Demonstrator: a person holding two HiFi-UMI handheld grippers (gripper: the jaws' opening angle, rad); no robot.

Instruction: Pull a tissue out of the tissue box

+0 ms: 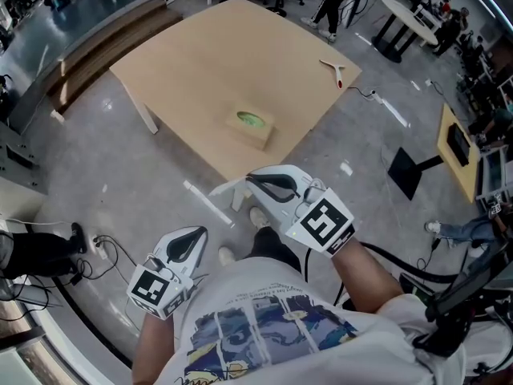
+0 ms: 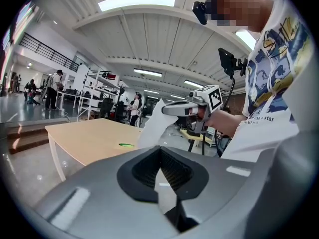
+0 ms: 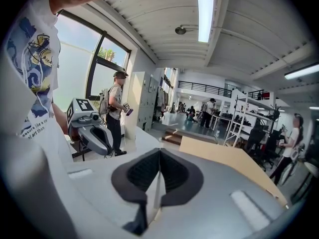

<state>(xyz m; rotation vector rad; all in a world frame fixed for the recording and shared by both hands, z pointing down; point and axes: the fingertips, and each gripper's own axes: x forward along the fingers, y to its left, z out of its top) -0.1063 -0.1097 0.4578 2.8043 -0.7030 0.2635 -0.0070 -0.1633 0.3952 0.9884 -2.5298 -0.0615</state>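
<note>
Grey polished floor runs all round a pale wooden worktop [image 1: 200,62] in a big open hall. The tissue box [image 1: 251,127] sits on it just below the middle of the head view, near the worktop's lower right edge. Its long axis slants from upper left to lower right, and its green-rimmed slot faces up. The tissue [image 1: 226,188] looks already clear of that slot. The right tool [image 1: 255,180] has its jaws closed on one edge of the sheet, which shows as a thin white strip between the pads in the right gripper view. It holds the sheet well apart from the box, past the worktop's near corner and over the floor. In the left gripper view the sheet hangs from that pinch with its long axis close to upright, the free end pointing down and a little toward the frame's left. The left tool [image 1: 197,235], low at the left of the head view, has its jaws together, and I see nothing gripped in them. As I judge it, the main risk is the hold itself: only a narrow margin of soft paper is pinched, so a quick swing could tear it or let it slide out. The sheet would then land on the floor, not the worktop. The loose hanging end could also catch on the worktop corner. If another pull were wanted, the box is unheld and looks light, so it might lift or skid.
</note>
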